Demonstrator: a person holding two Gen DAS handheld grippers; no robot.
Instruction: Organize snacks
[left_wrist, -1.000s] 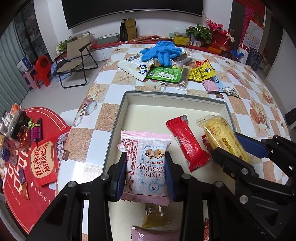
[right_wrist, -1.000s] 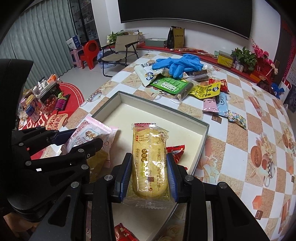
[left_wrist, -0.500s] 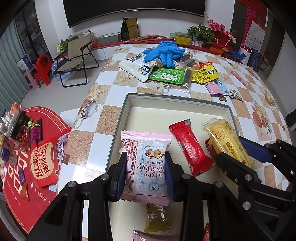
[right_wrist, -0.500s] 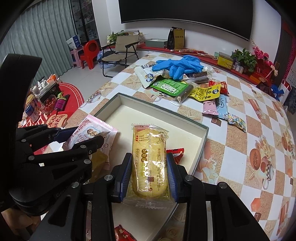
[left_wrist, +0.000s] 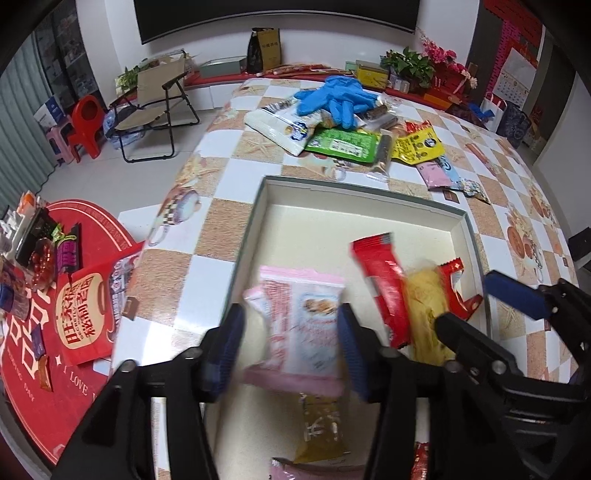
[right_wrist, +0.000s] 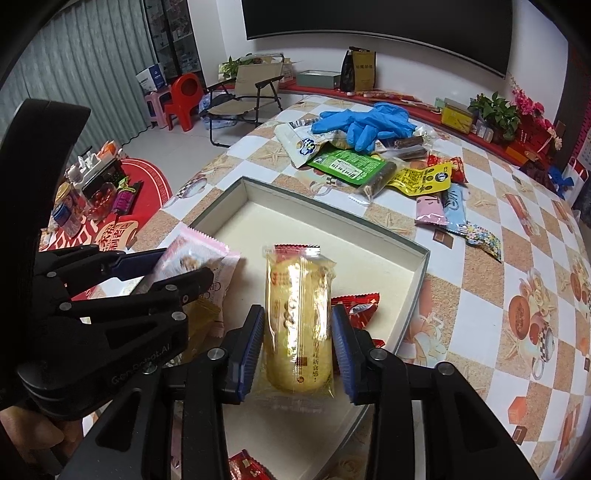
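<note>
A shallow cream box (left_wrist: 354, 206) (right_wrist: 255, 195) sits on the checkered table. My left gripper (left_wrist: 291, 339) stands open around a pink cranberry snack packet (left_wrist: 306, 328), which is blurred between the spread jaws; it also shows in the right wrist view (right_wrist: 192, 258). My right gripper (right_wrist: 298, 339) has opened around a yellow cake packet (right_wrist: 299, 321), which shows in the left wrist view (left_wrist: 428, 314). A red packet (left_wrist: 384, 277) and a small yellow packet (left_wrist: 321, 428) lie in the box.
A pile of loose snacks lies beyond the box: a green packet (left_wrist: 343, 142), a yellow packet (left_wrist: 417, 146), a white bag (left_wrist: 277, 123), pink and blue packets (right_wrist: 439, 206), under blue gloves (left_wrist: 336, 98). A red floor mat (left_wrist: 55, 295) with items lies left.
Both grippers have opened: the jaws stand wider apart than before. The pink packet and the yellow cake packet have slipped lower and blur over the box.
</note>
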